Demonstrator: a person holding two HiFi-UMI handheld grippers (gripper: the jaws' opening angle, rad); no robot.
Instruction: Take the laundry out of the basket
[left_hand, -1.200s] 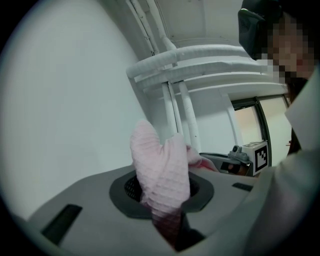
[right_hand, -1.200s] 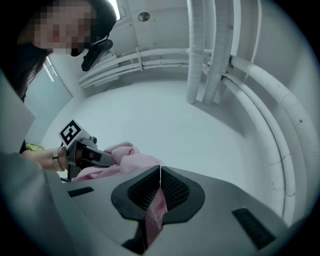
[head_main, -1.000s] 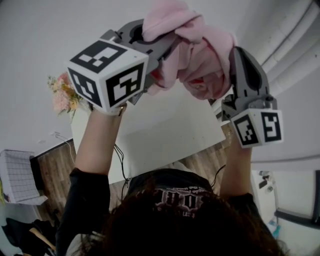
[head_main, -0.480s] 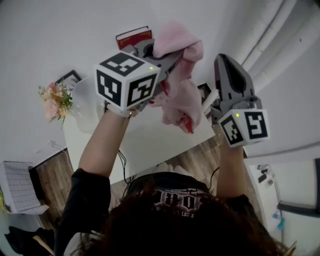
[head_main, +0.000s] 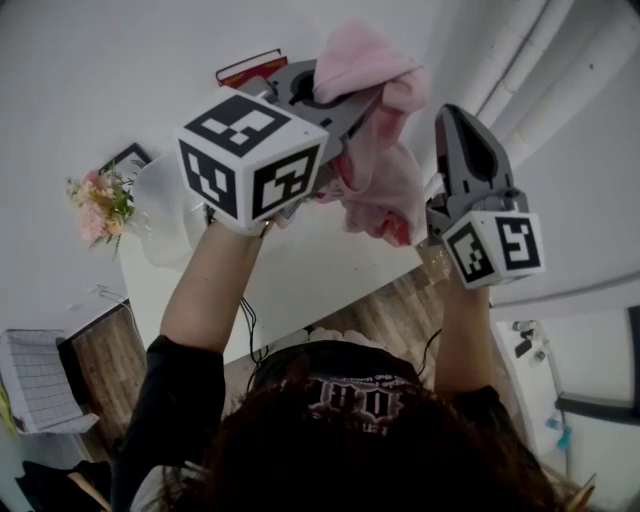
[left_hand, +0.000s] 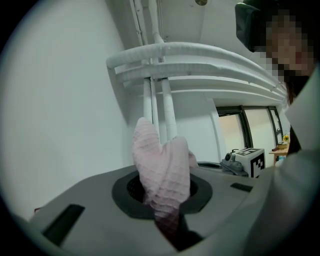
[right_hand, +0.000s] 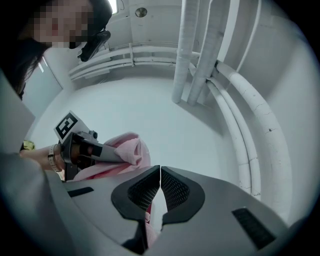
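Note:
A pink waffle-knit garment is bunched up in the air in front of me. My left gripper is shut on its upper part. In the left gripper view the cloth sticks up out of the left gripper. My right gripper is raised just right of the hanging cloth, its tips together. In the right gripper view the right gripper shows the pads meeting with nothing between them. Pink cloth shows beyond and low in the gap, and the left gripper holds it.
Below the grippers is a white table with a bunch of flowers, a dark frame and a red book. A white grid-patterned container stands on the wooden floor. White pipes run along the wall.
The garment has slipped from between both grippers to hang from the left one alone. The right gripper came away from the cloth, then moved back beside it.

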